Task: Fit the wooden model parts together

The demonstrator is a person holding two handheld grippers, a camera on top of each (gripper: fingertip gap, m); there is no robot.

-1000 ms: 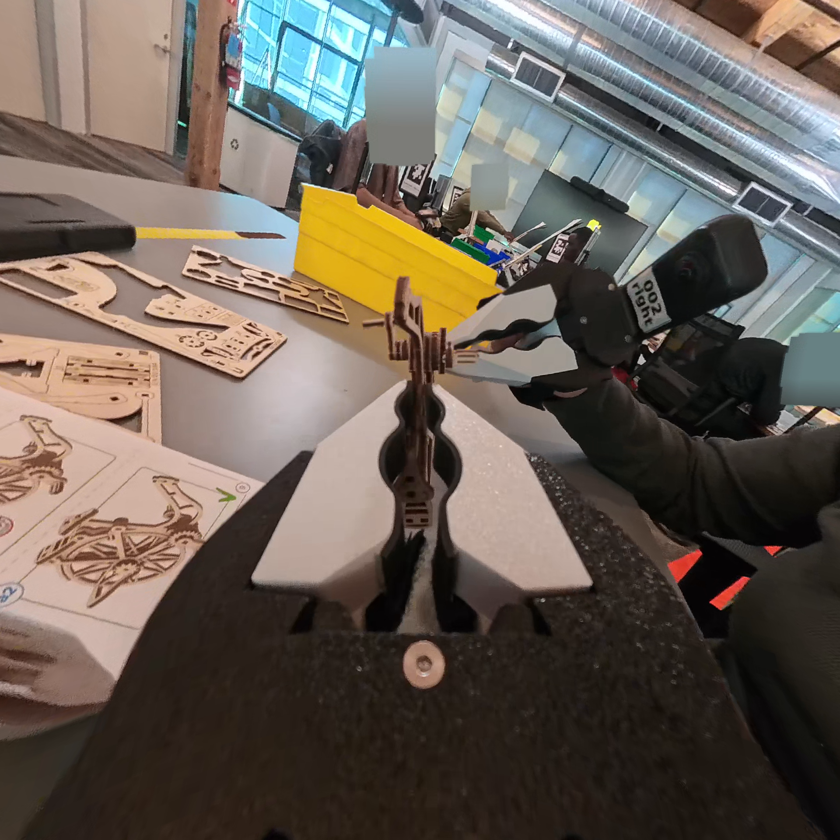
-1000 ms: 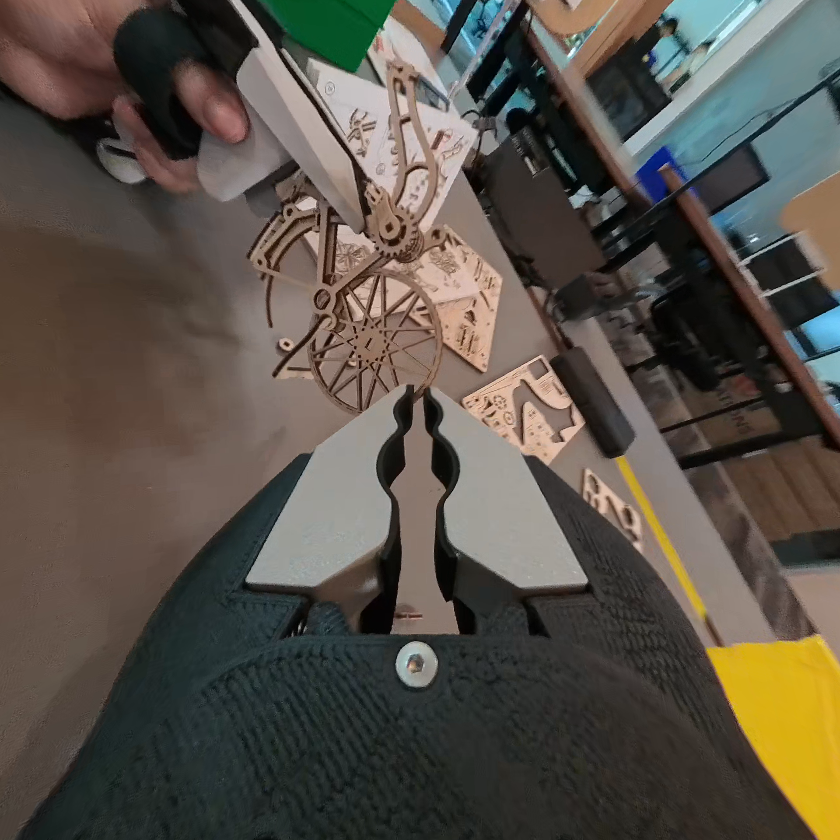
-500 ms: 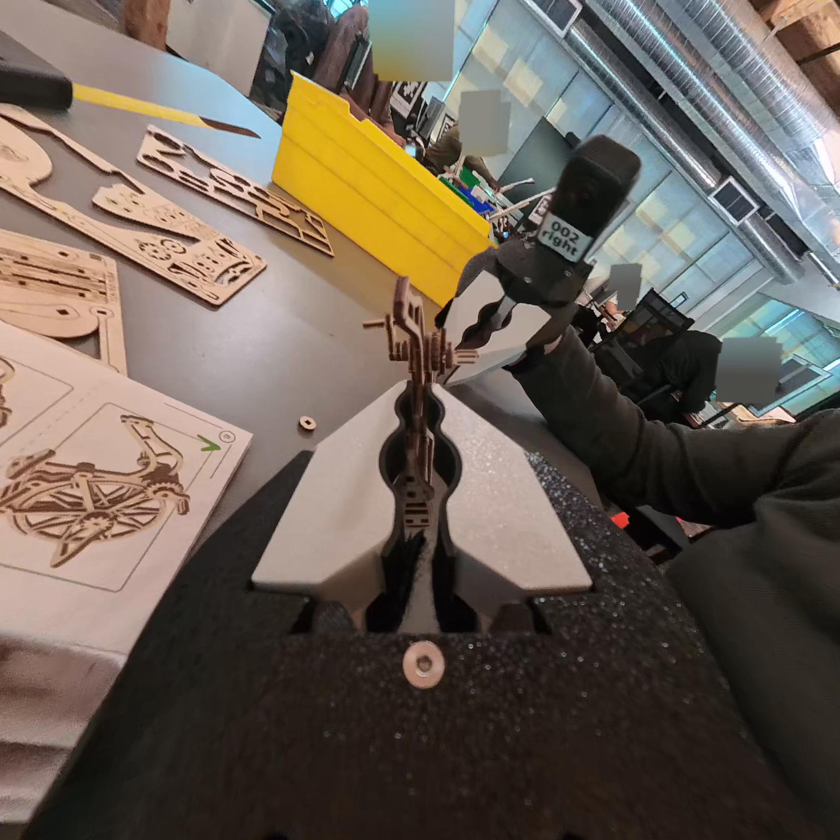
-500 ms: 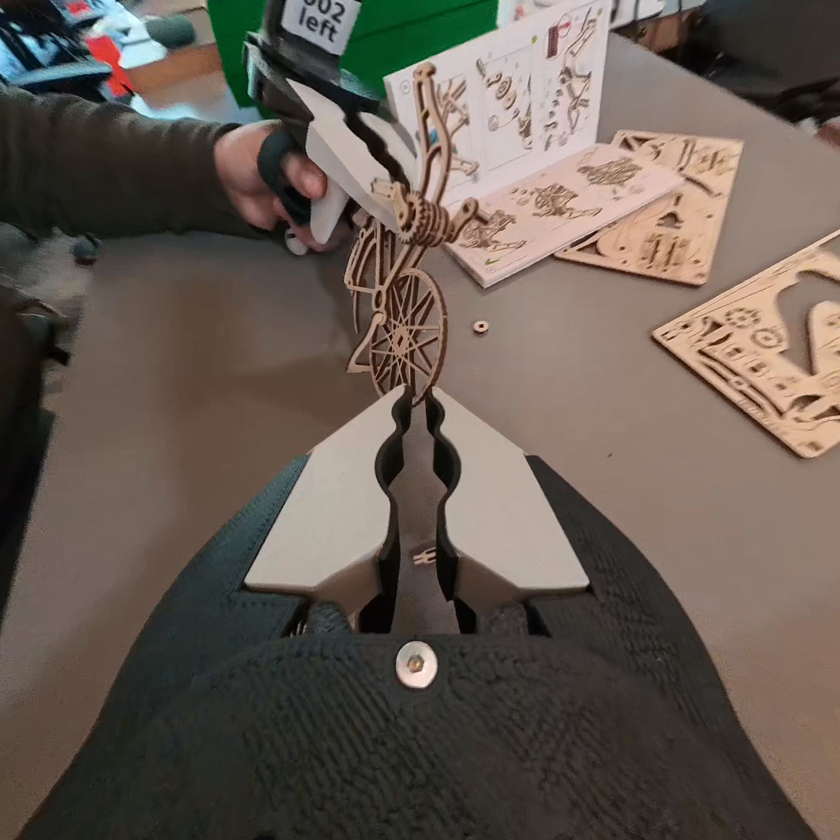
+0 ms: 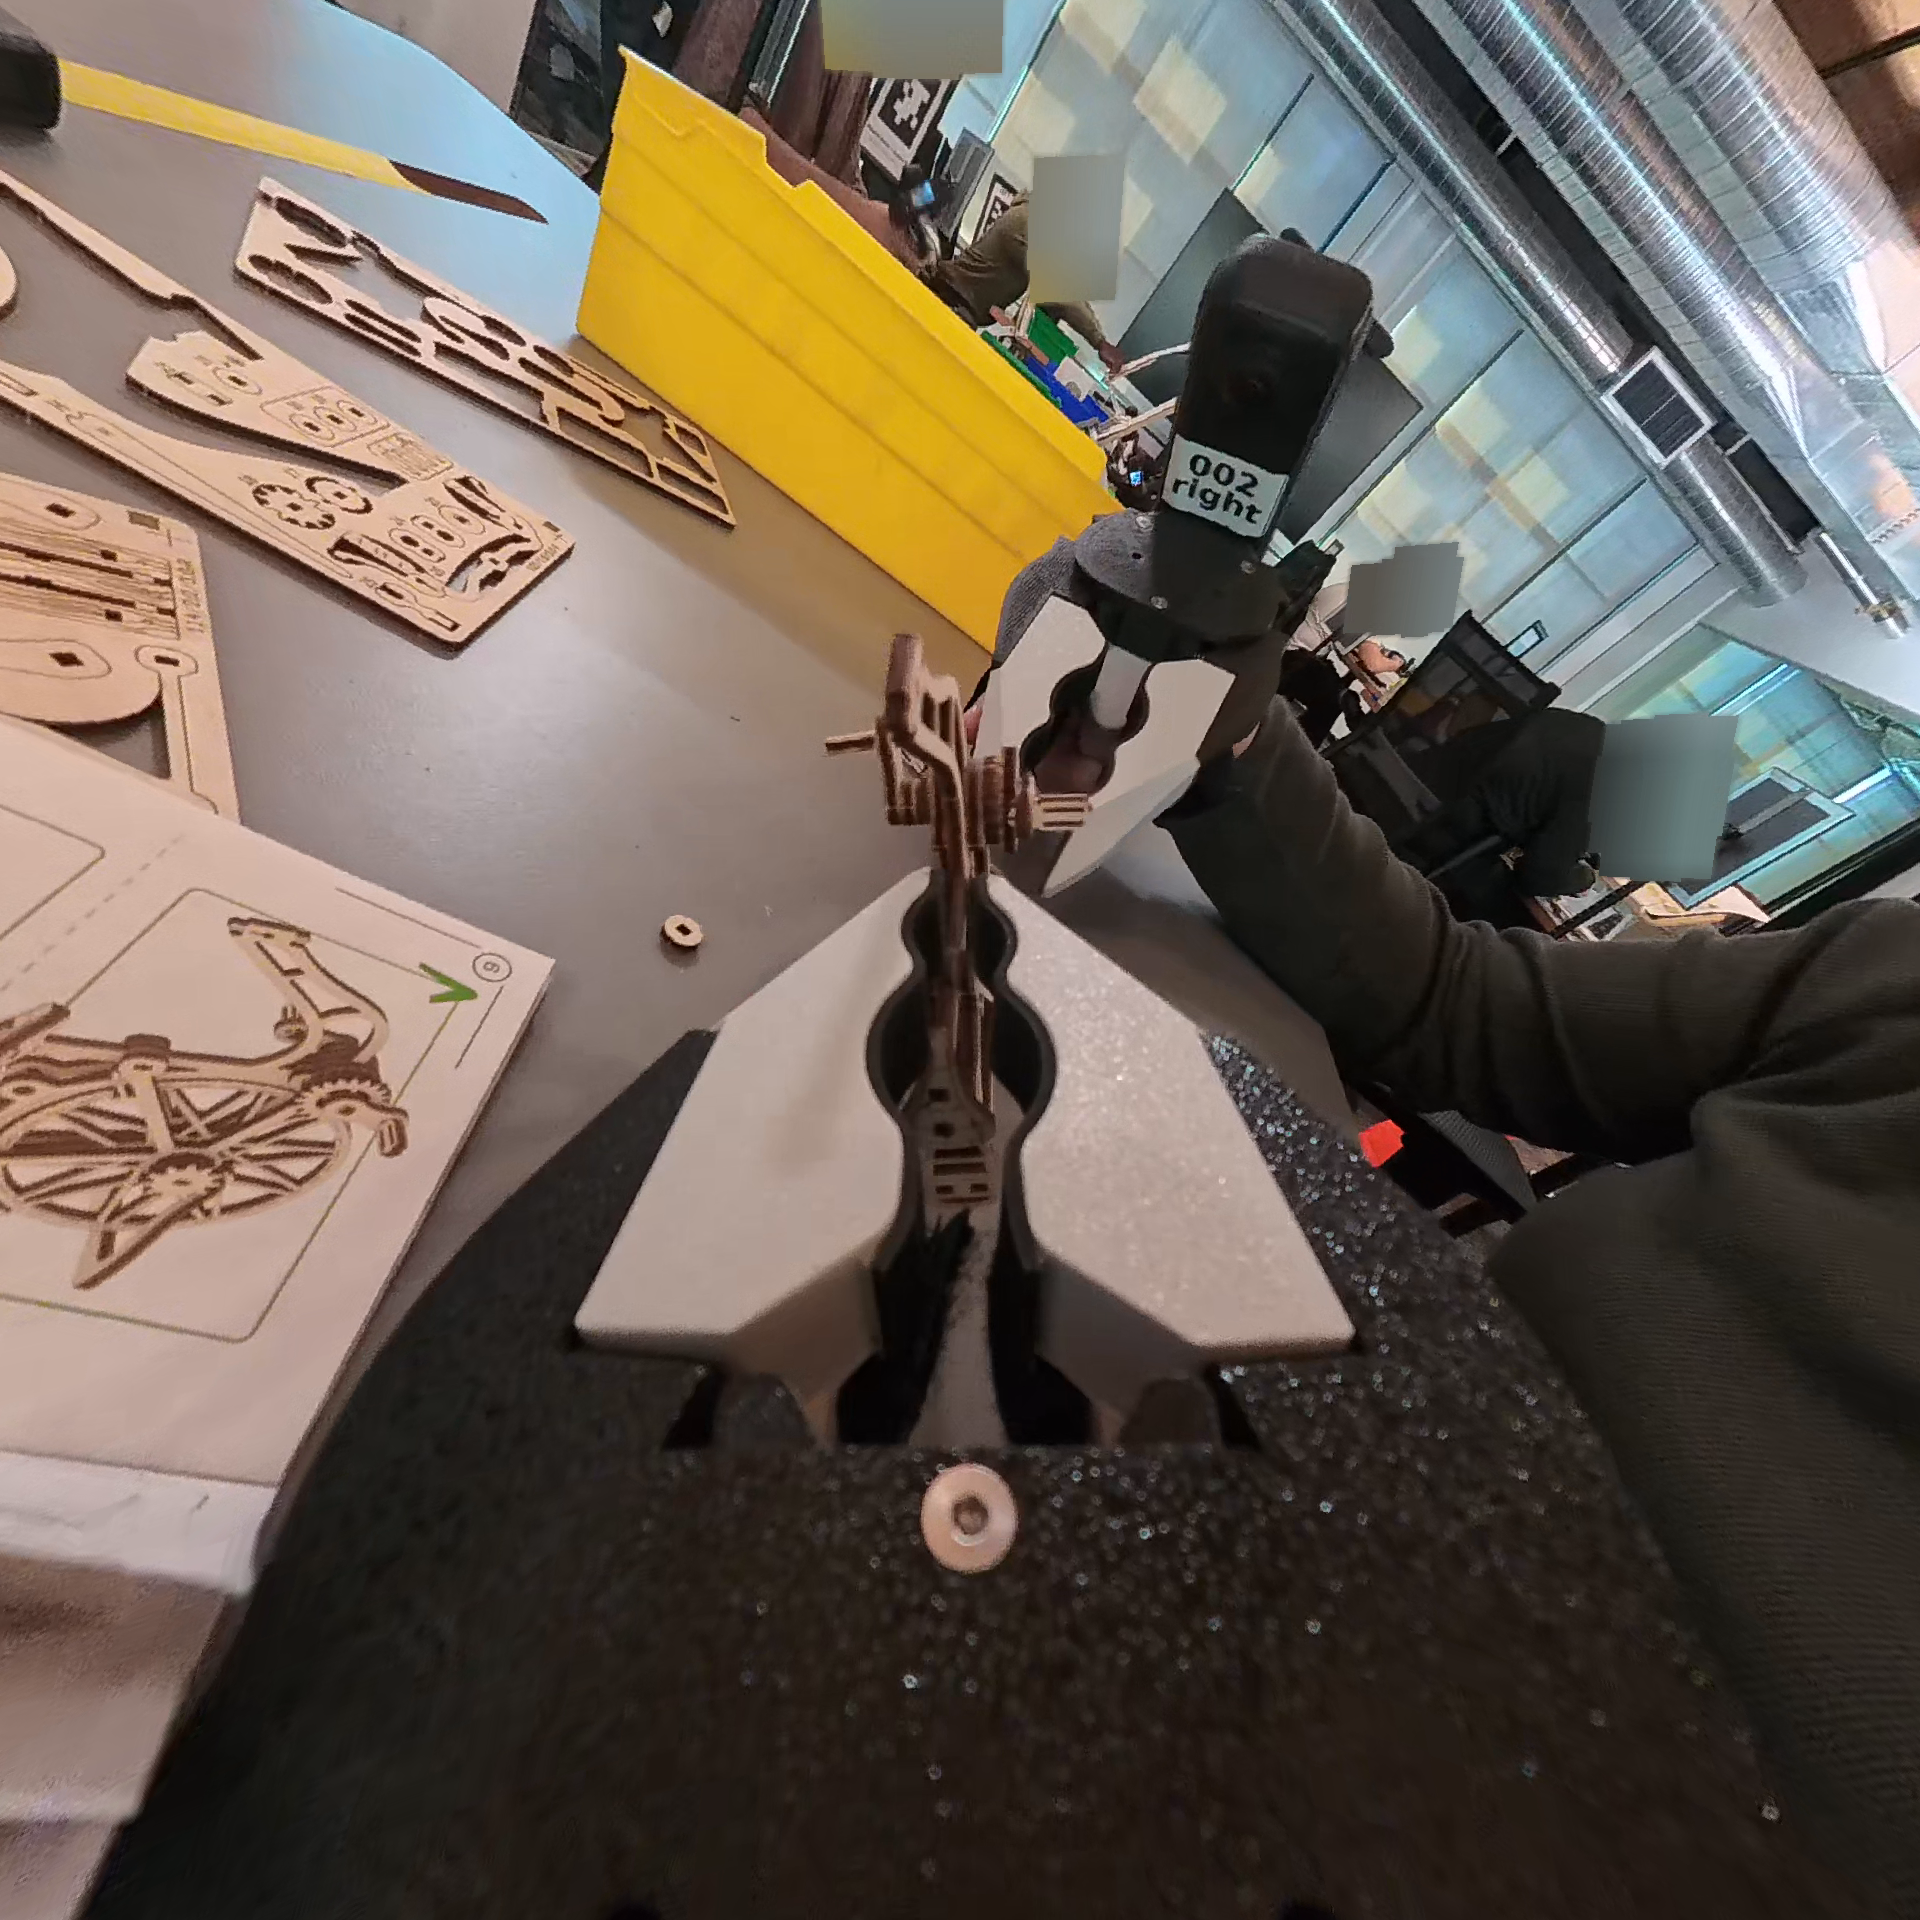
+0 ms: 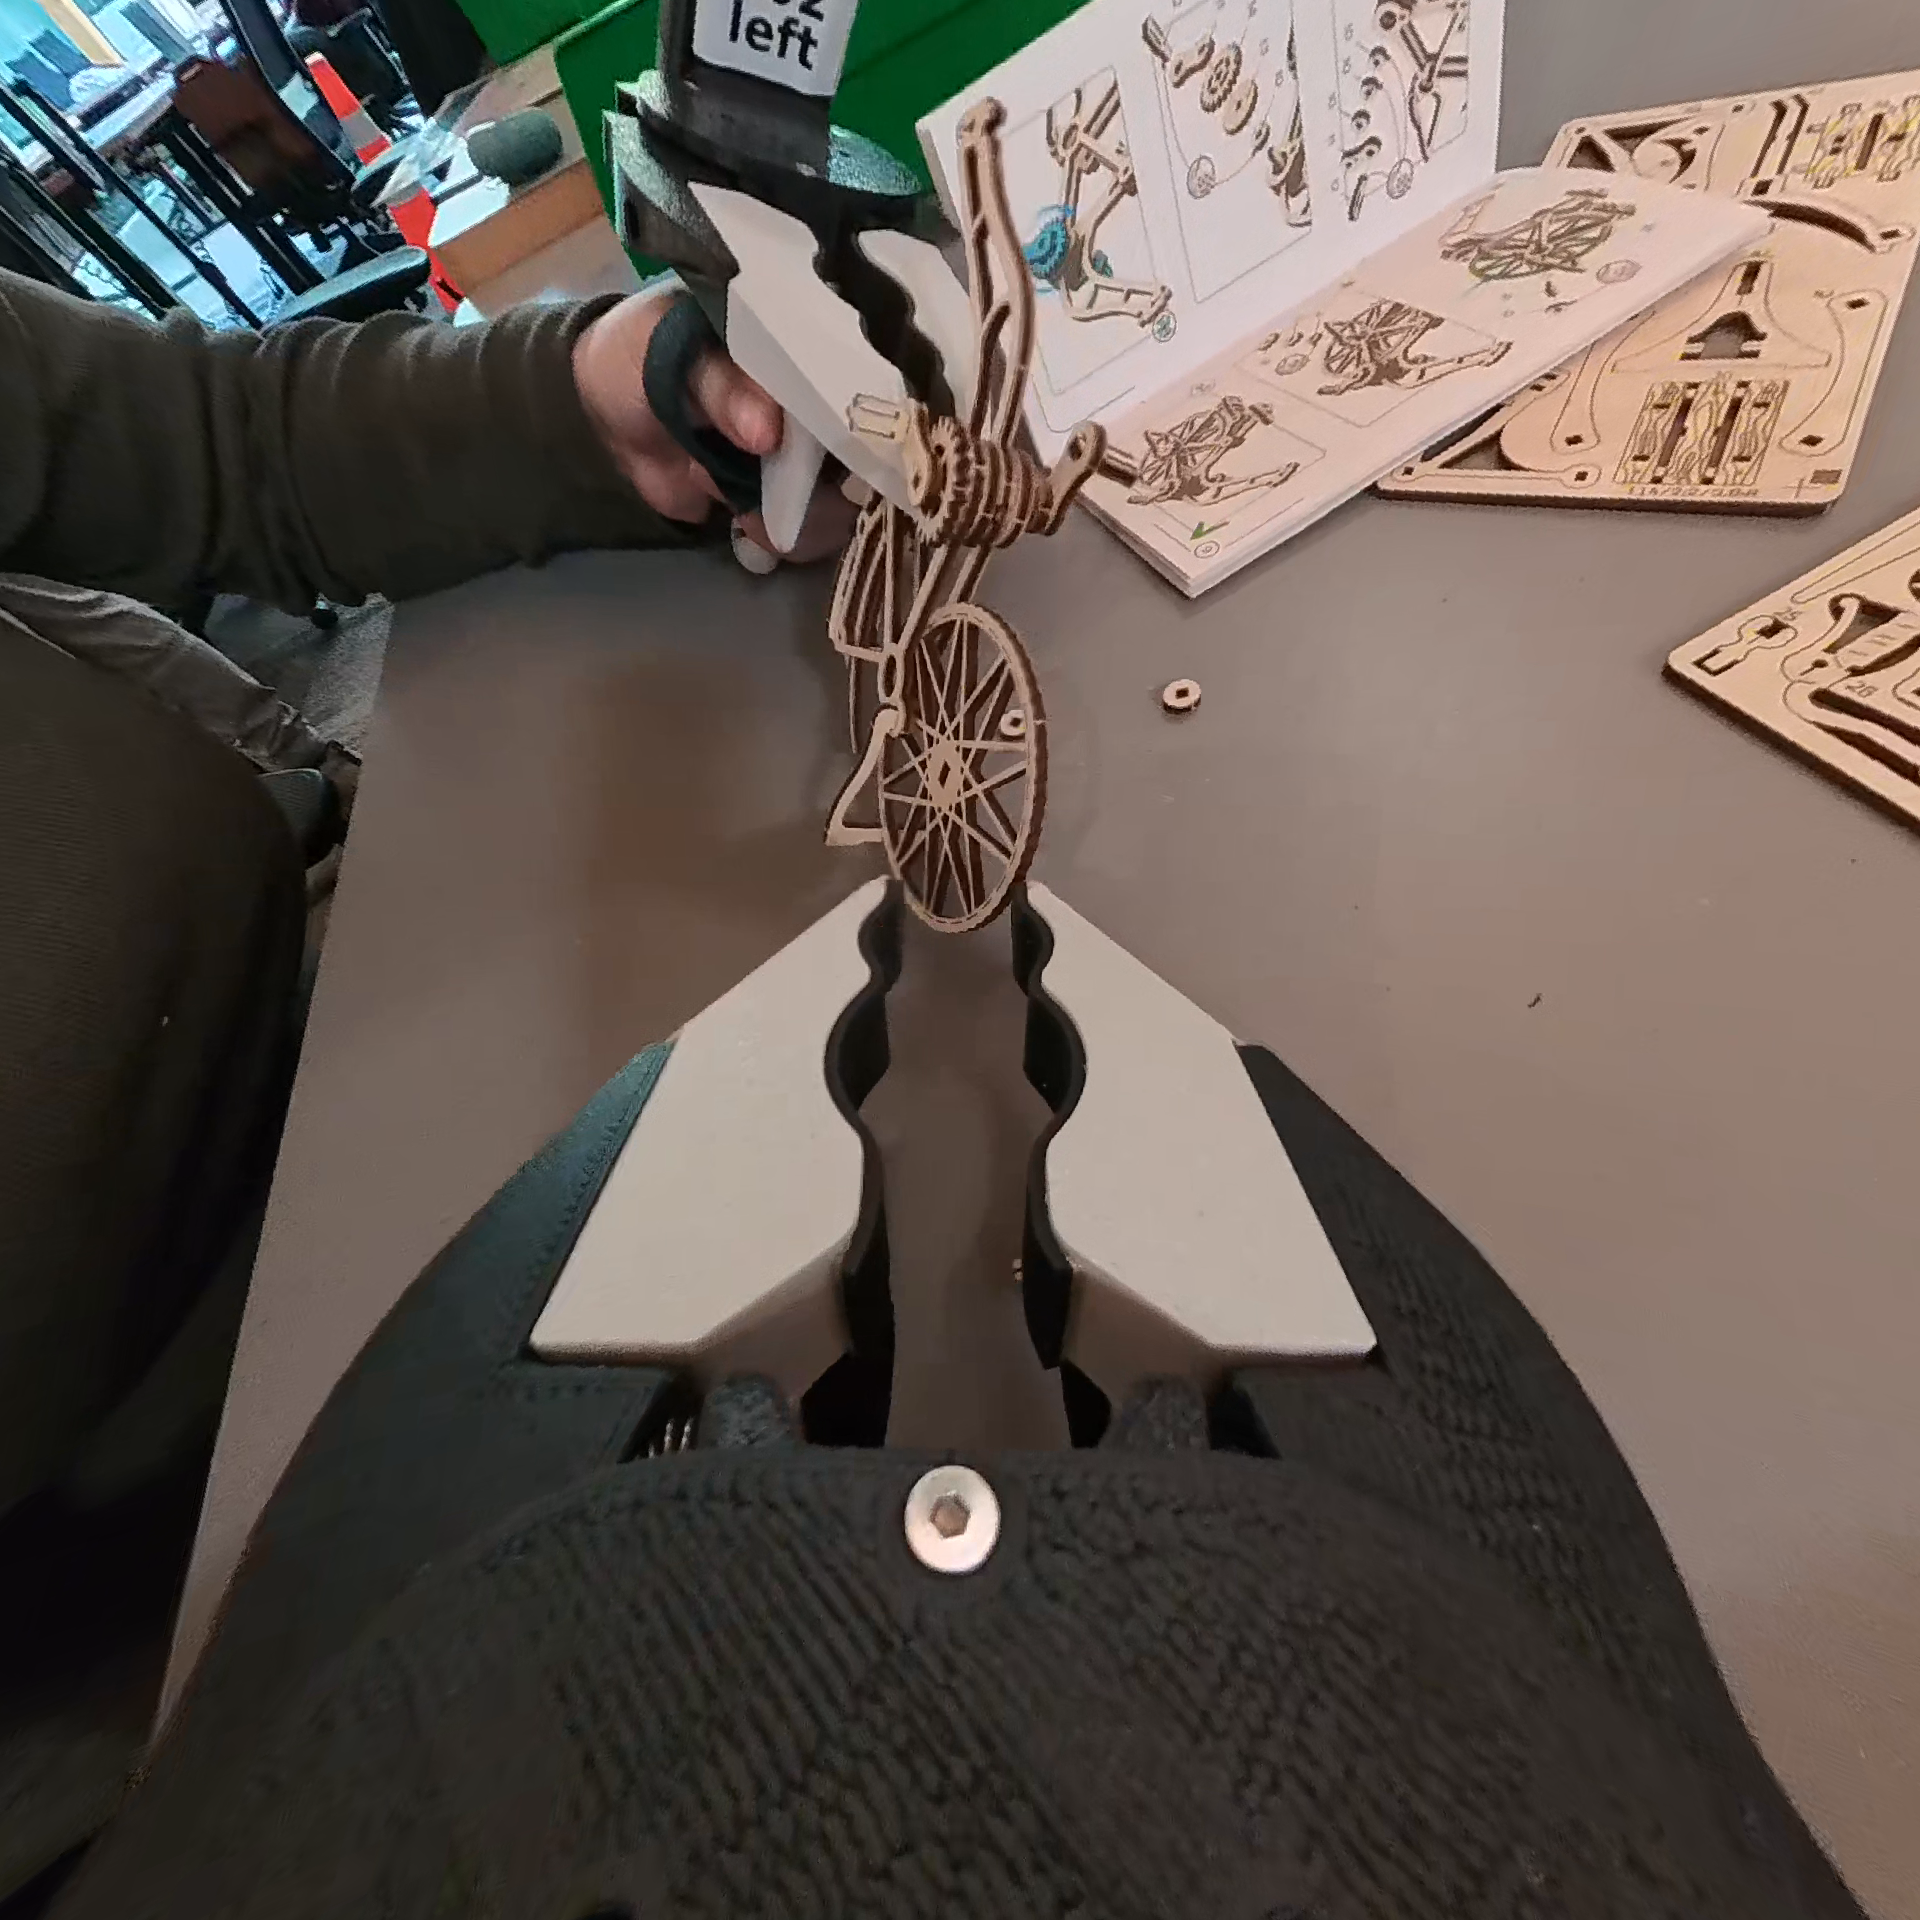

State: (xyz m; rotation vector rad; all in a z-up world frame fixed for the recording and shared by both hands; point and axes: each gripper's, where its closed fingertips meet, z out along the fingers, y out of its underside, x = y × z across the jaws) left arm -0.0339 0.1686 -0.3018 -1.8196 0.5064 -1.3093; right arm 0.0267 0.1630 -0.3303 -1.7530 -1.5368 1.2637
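My left gripper (image 5: 956,899) is shut on a wooden bicycle model (image 5: 951,790), which I see edge-on, rising out of the jaws. In the right wrist view the model (image 6: 961,790) hangs wheel-down from the left gripper (image 6: 914,468), above the grey table (image 6: 1455,935). My right gripper (image 6: 954,894) is open. The wheel's lower rim sits between its fingertips, and I see no contact. In the left wrist view the right gripper (image 5: 1081,764) is just behind the model's pedal axle, jaws apart.
A small wooden washer (image 6: 1181,696) lies loose on the table. An open instruction booklet (image 6: 1299,291) and several cut-out wooden sheets (image 6: 1714,343) lie beyond it. A yellow bin (image 5: 831,343) stands behind the sheets (image 5: 343,478). A green box (image 6: 935,42) is behind the left gripper. Across from one pair of fingers to the other is roughly 8 cm.
My right gripper's jaws have opened wider and it has swung round to face the model's wheel. The left gripper keeps its hold and has turned the model wheel-down.
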